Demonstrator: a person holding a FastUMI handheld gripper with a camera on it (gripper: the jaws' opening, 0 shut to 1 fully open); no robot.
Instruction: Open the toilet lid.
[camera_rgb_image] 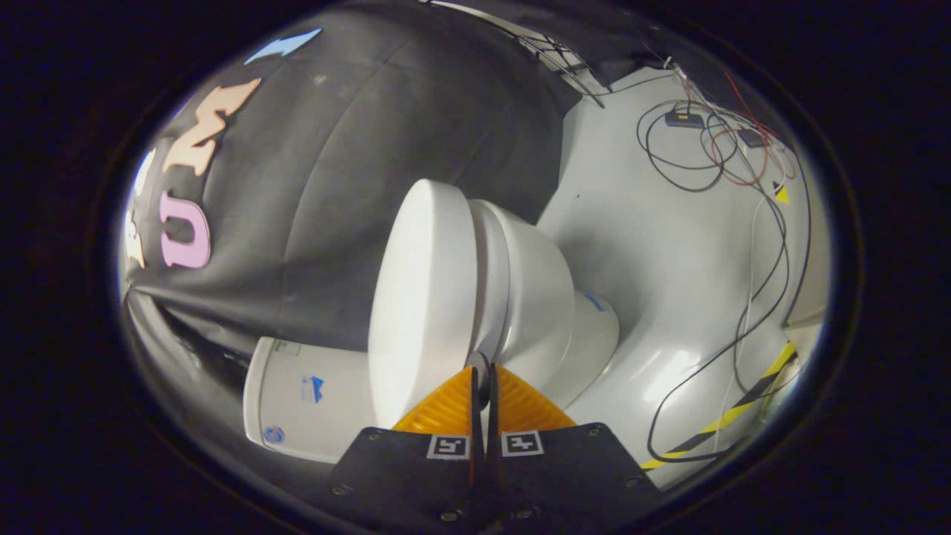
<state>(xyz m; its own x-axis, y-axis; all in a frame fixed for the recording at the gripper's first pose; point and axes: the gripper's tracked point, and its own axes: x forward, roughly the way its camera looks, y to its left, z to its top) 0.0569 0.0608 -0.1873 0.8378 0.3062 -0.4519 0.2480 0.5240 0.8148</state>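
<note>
The view is rolled sideways, so the white toilet lies across it. Its broad, smooth lid (420, 297) rests against the seat and bowl (535, 297), with only a thin seam between them. The tank (304, 394) sits behind the lid, against the black cloth wall. My gripper (483, 369) is shut, its fingers pressed together with nothing visible between them. The tips touch or nearly touch the lid's rim, right at the seam where the lid meets the seat.
The toilet's pedestal (591, 334) stands on a glossy white floor (654, 245). Loose black and red cables (698, 148) with small boxes trail over the floor beyond the bowl. A yellow-and-black tape strip (743, 405) marks the floor's edge.
</note>
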